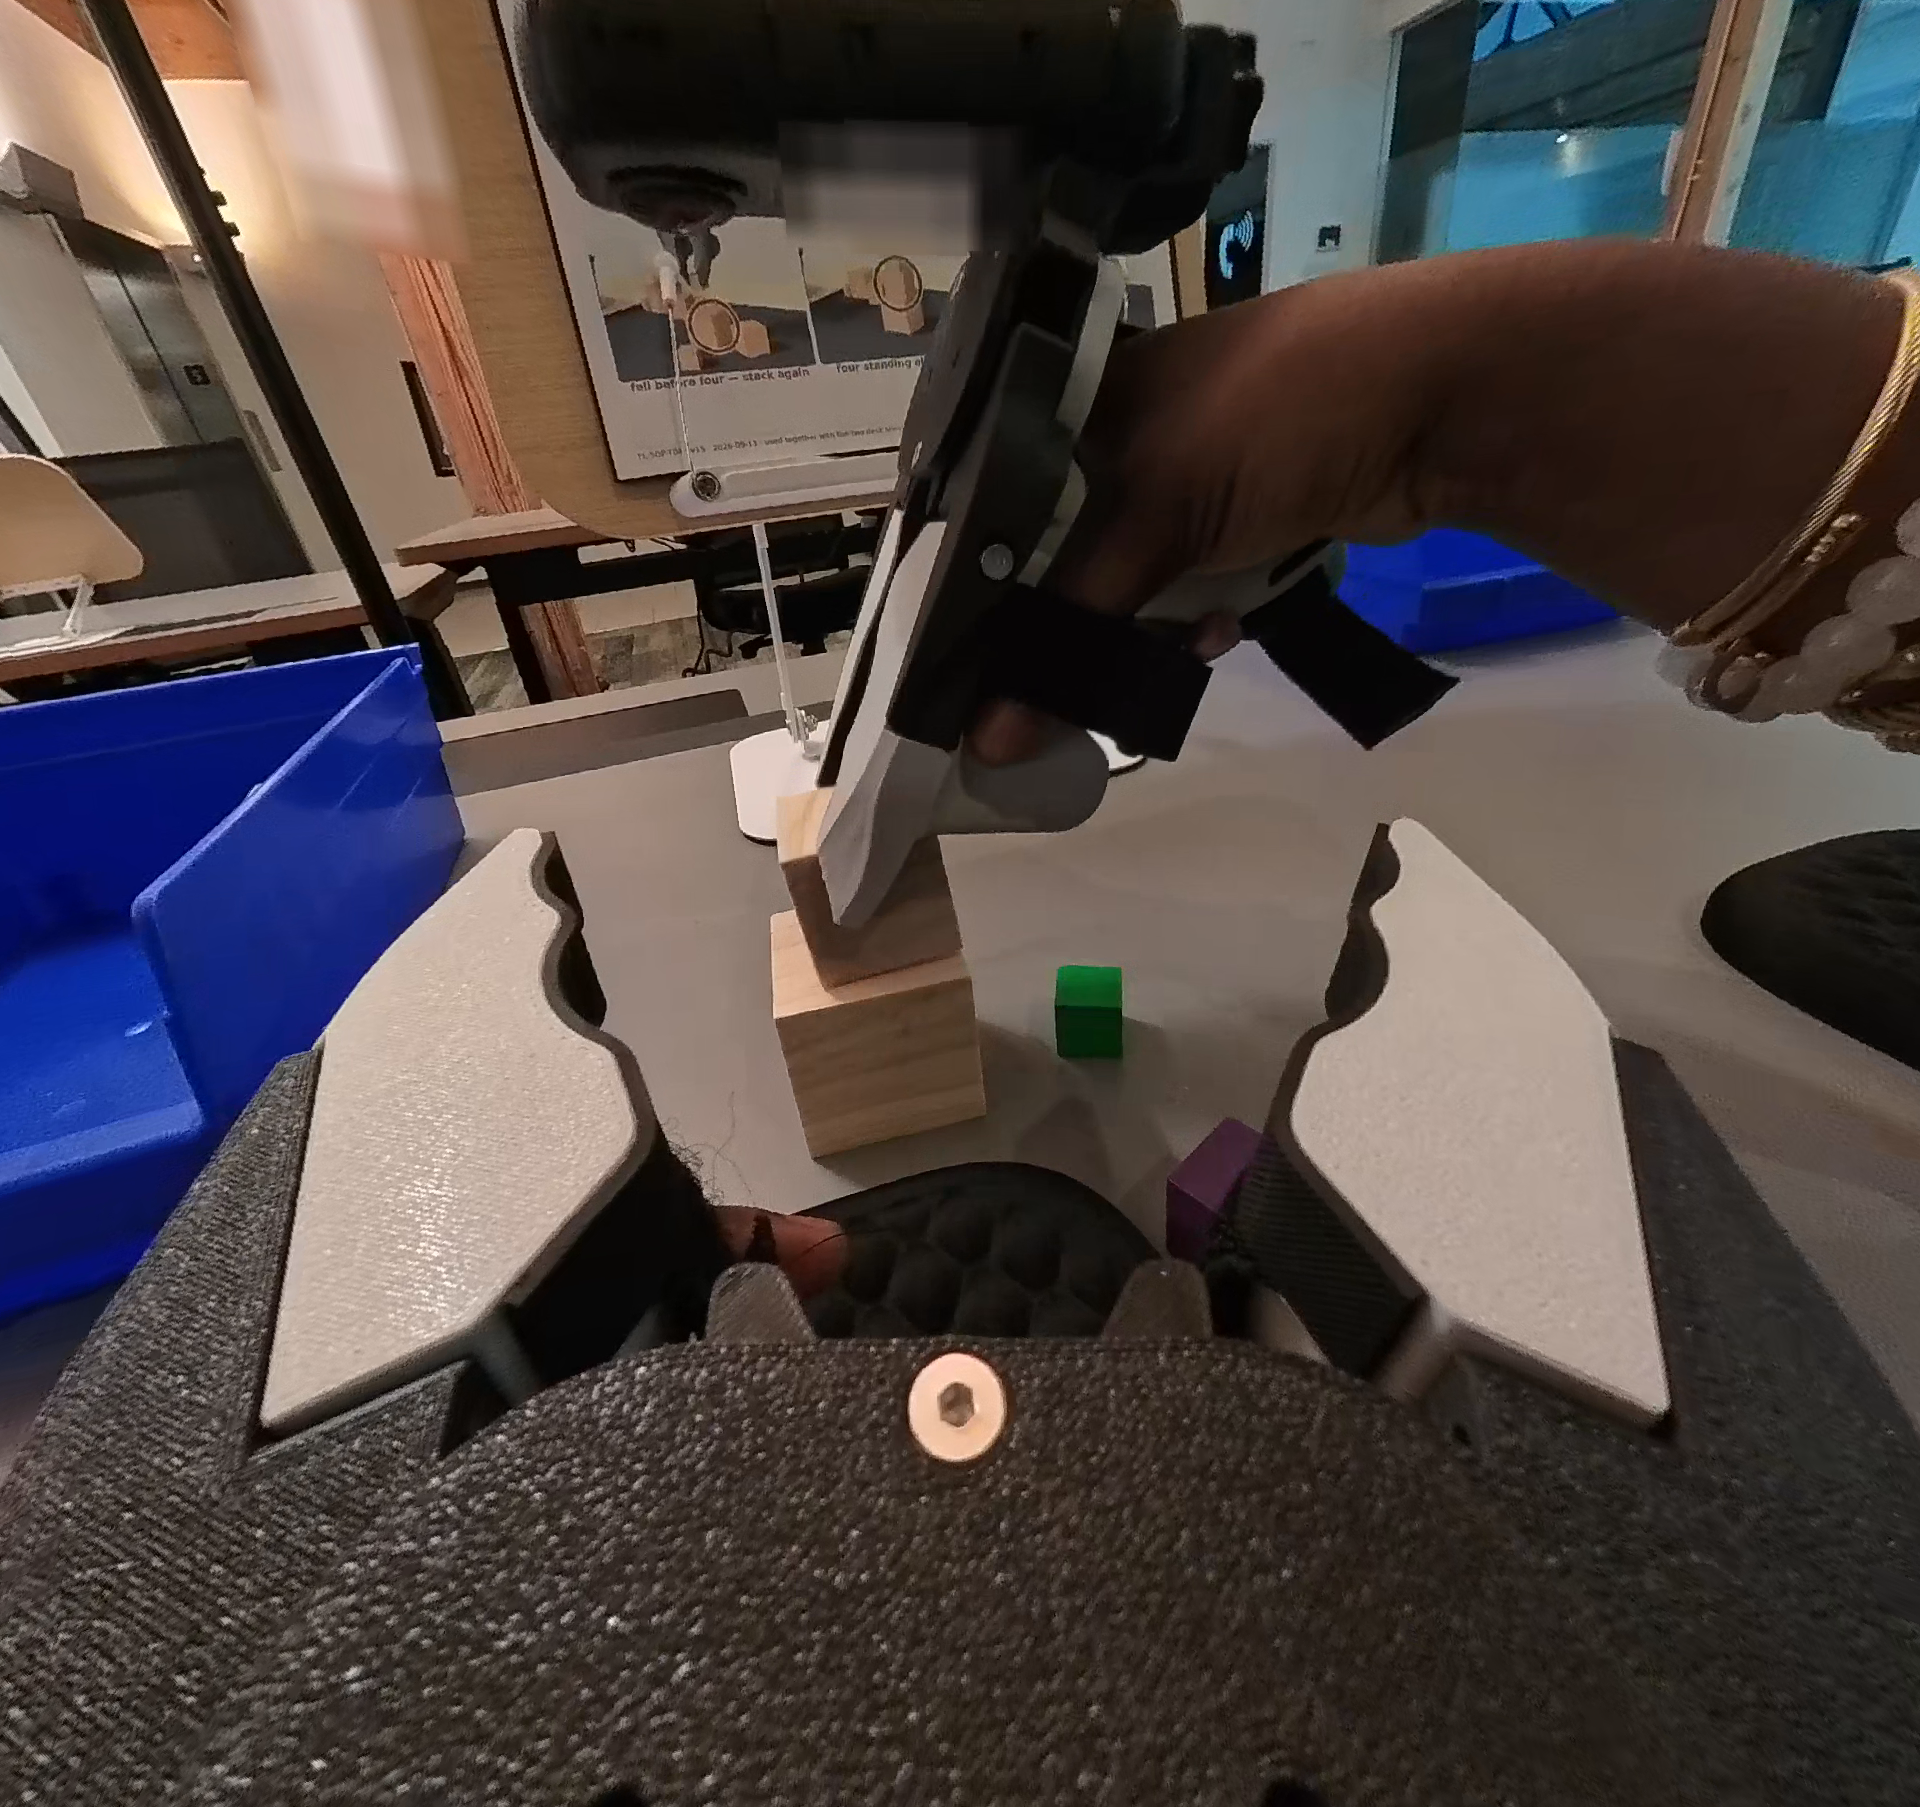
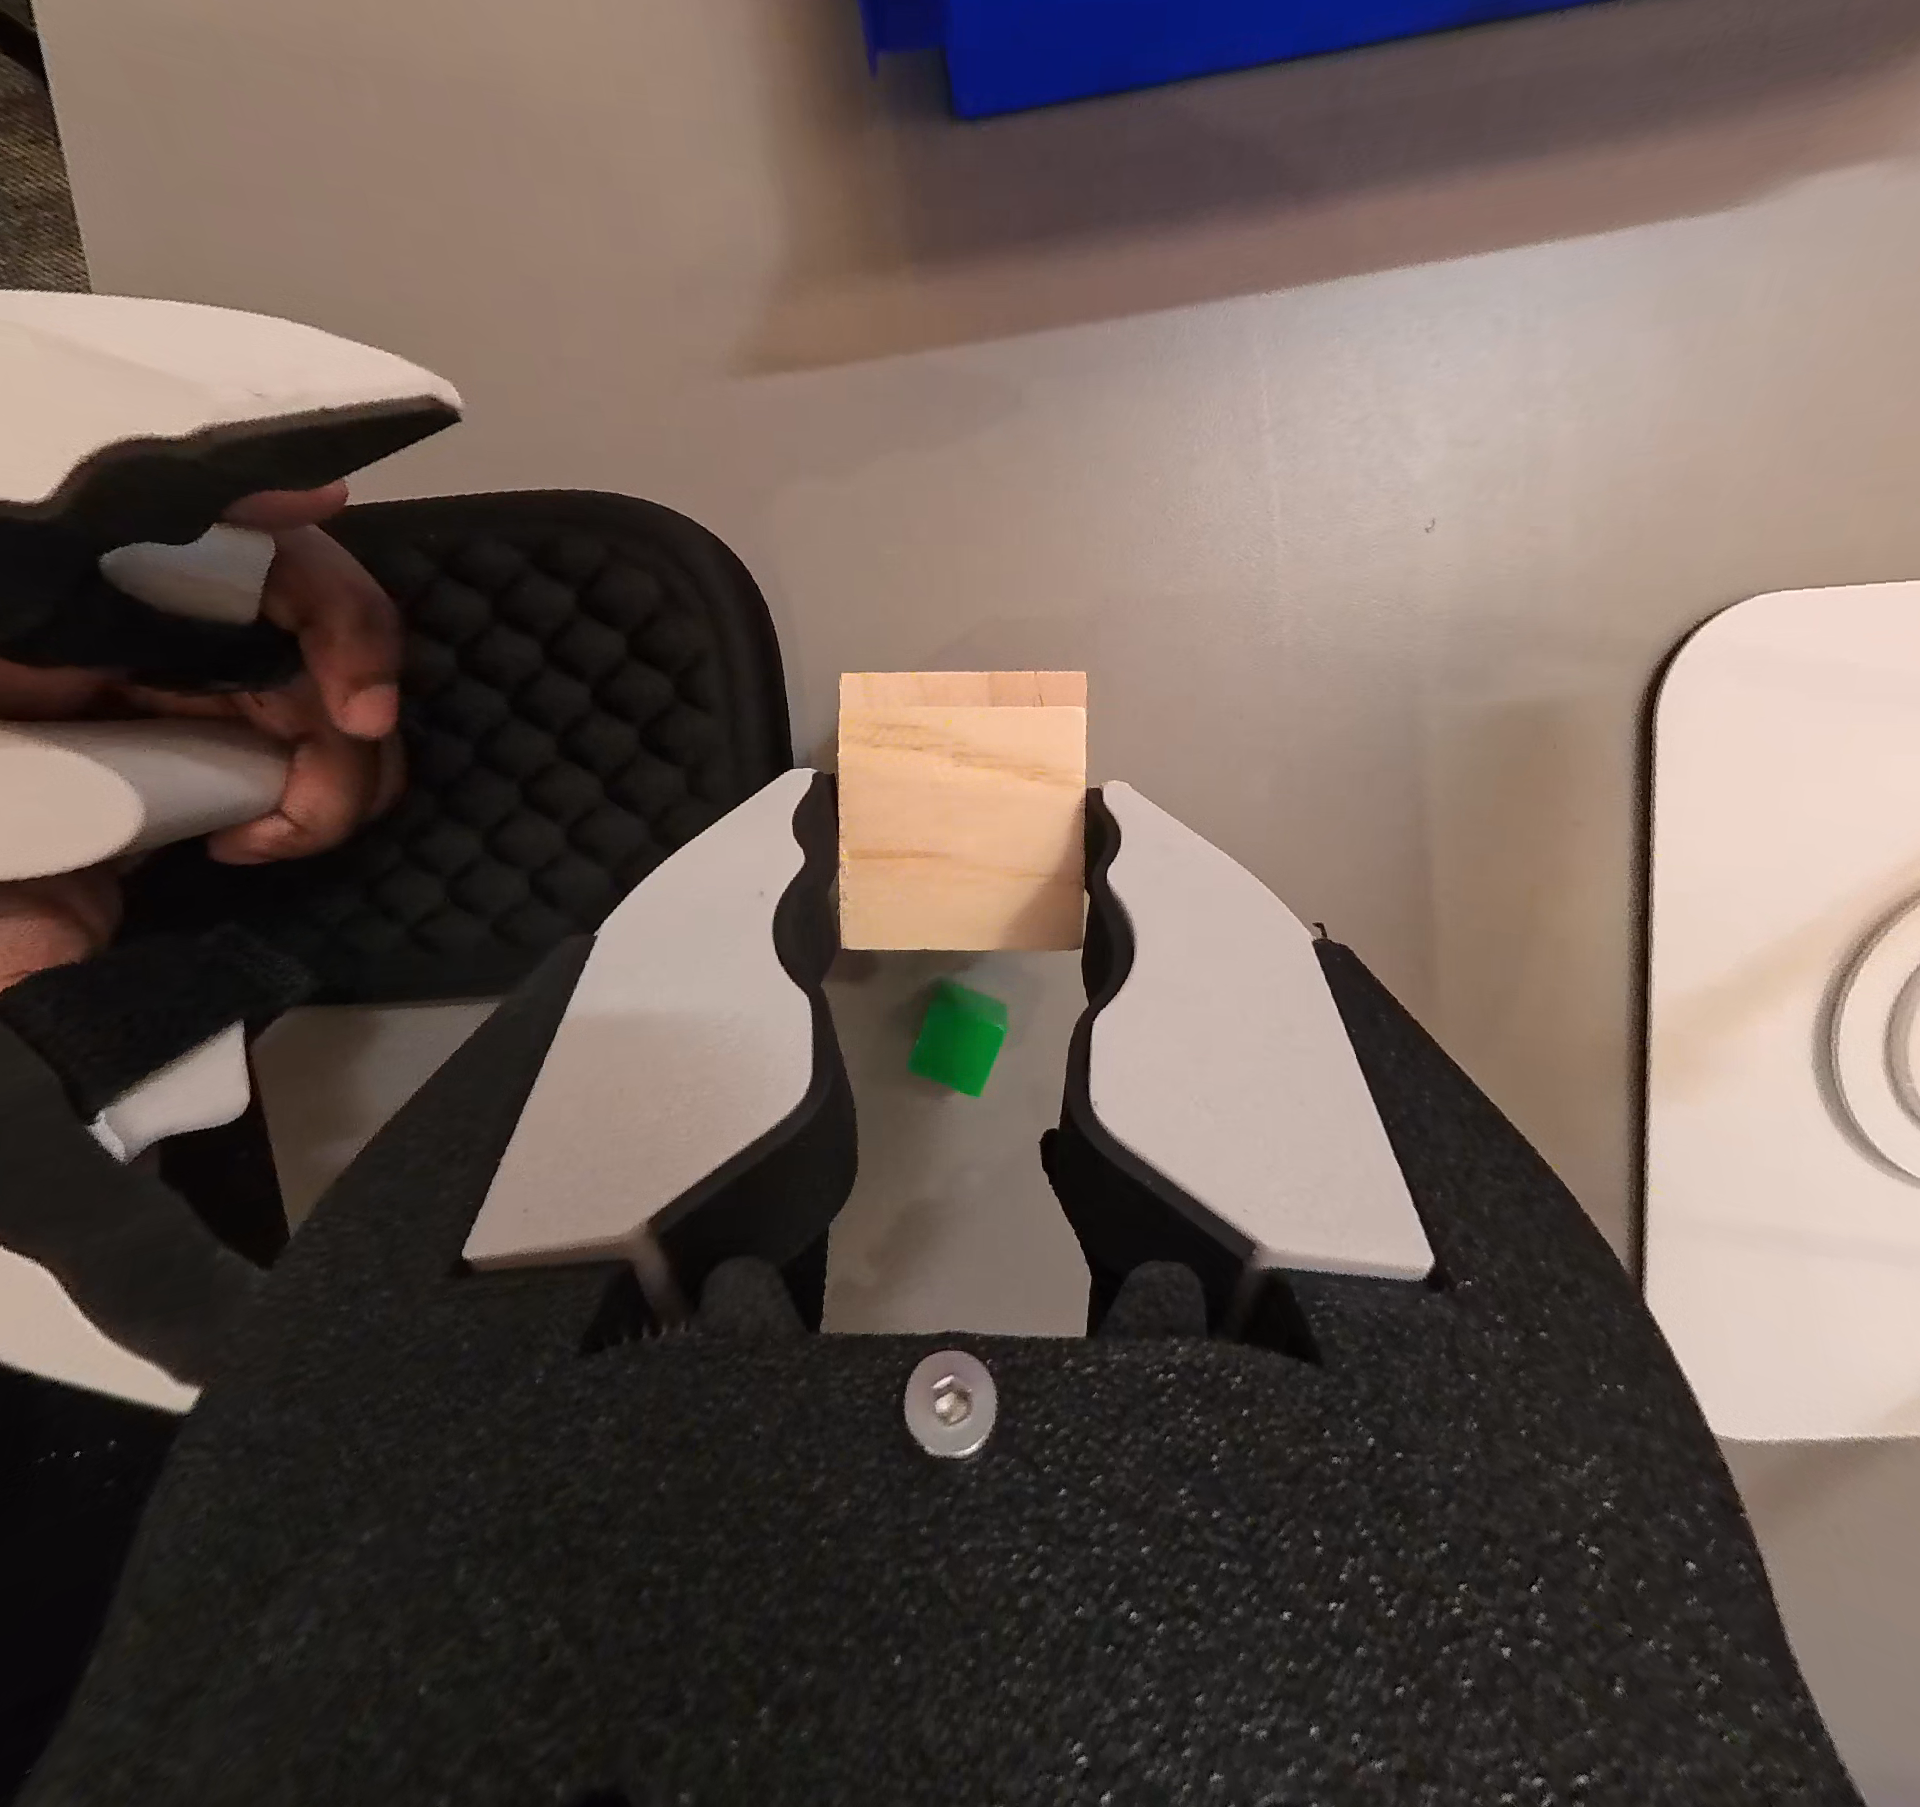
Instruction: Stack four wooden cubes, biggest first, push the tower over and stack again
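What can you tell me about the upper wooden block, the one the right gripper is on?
The upper wooden block is a pale, unpainted cube with faint grain. It sits on a larger wooden block, turned slightly against it and set toward its rear-left, on the grey table. The right gripper comes down from above, its dark pads pressed on two opposite faces. Nothing else touches it; a green cube lies nearby.

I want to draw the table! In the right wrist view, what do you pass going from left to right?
Left gripper → black bumpy pad → wooden block pinched by the right gripper → white base.
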The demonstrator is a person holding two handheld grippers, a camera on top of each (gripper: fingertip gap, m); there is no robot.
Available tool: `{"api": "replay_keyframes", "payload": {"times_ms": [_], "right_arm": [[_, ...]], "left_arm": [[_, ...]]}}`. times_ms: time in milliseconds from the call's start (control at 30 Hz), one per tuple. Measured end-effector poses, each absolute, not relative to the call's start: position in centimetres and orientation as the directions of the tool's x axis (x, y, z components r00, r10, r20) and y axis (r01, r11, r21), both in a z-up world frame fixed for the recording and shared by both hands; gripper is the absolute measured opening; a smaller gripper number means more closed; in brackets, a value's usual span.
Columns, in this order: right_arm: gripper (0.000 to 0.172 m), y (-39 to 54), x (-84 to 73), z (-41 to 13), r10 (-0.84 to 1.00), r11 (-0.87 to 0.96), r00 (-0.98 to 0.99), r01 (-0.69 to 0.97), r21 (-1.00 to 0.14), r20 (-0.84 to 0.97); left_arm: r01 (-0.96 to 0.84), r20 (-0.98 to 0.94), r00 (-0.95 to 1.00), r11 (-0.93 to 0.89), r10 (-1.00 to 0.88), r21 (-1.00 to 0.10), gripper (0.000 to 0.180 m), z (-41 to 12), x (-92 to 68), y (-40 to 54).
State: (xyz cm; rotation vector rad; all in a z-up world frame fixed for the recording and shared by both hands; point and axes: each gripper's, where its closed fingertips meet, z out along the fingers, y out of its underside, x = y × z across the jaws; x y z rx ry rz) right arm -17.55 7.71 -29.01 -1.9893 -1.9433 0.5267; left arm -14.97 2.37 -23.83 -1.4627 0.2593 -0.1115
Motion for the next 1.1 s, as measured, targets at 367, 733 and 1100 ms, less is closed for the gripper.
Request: {"api": "replay_keyframes", "payload": {"times_ms": [367,733,1100], "right_arm": [[0.044,7.8,-17.9,-29.2,0.998,-0.041,0.017,0.877,-0.479,-0.054],[0.067,8.2,-17.1,-27.5,1.0,-0.029,0.022,0.847,-0.53,-0.019],[0.055,6.9,-9.9,-30.1,0.992,-0.122,0.098,0.853,-0.507,-0.075]], "left_arm": [[-0.077,-0.101,0.967,0.111,-0.233,-0.991,0.136,-23.8,-15.0,2.4],[-0.074,-0.1,0.966,0.116,-0.238,-0.99,0.135,-23.7,-14.9,2.3],[-0.074,-0.098,0.967,0.109,-0.236,-0.991,0.133,-23.8,-15.0,2.4]]}}
